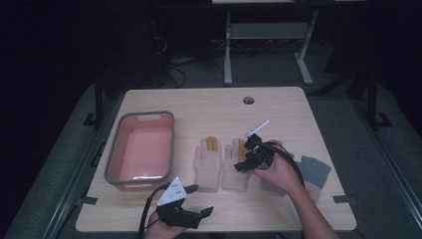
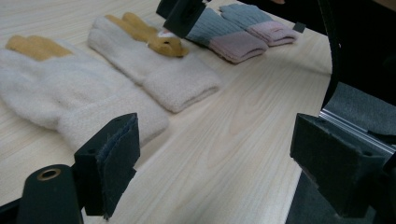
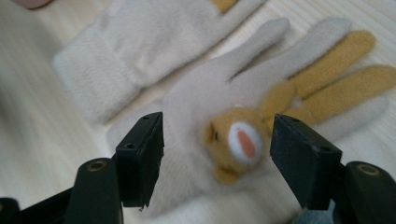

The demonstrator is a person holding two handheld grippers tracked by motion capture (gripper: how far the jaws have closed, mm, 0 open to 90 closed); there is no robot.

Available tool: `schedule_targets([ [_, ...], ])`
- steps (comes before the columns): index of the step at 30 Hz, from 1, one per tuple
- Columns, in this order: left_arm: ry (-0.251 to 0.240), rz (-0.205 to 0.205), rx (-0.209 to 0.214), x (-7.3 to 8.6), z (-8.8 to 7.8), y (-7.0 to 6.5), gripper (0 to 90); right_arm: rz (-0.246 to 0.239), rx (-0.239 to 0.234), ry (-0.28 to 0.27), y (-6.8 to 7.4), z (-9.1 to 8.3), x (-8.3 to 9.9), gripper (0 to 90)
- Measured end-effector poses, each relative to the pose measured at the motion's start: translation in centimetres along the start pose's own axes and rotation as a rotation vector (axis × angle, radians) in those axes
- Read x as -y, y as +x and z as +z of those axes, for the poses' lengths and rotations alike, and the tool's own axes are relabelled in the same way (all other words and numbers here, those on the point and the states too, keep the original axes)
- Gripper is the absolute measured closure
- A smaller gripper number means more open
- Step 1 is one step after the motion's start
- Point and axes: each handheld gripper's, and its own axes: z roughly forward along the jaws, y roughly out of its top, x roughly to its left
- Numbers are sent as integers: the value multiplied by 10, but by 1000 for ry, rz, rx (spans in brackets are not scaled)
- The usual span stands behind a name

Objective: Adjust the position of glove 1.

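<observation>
Dim room, grey floor (image 1: 348,107), wooden table (image 1: 278,107)

Two cream gloves (image 1: 221,162), two grey-and-pink gloves (image 1: 314,172) and one pink bin (image 1: 141,149).

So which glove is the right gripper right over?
The cream glove nearer the grey-and-pink gloves. The open right gripper straddles its little bunny face; the other cream glove lies toward the pink bin.

cream gloves (image 1: 221,164), grey-pink gloves (image 1: 314,172), pink basin (image 1: 141,149)
</observation>
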Motion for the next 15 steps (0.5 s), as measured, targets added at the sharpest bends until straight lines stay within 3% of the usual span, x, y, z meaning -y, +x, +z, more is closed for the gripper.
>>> schedule_targets([
  [3, 1, -1, 1, 0, -1, 0, 157, 30, 8, 23, -3, 9, -3, 376],
  [5, 0, 4, 0, 0, -1, 0, 157, 48, 33, 56, -6, 18, -5, 453],
  [6, -3, 5, 0, 0, -1, 0, 157, 43, 55, 74, -7, 22, -4, 475],
  [9, -16, 5, 0, -1, -2, -1, 158, 52, 66, 95, -8, 28, -2, 517],
  [15, -9, 8, -3, -1, -2, -1, 158, 58, 69, 105, -8, 27, -2, 576],
])
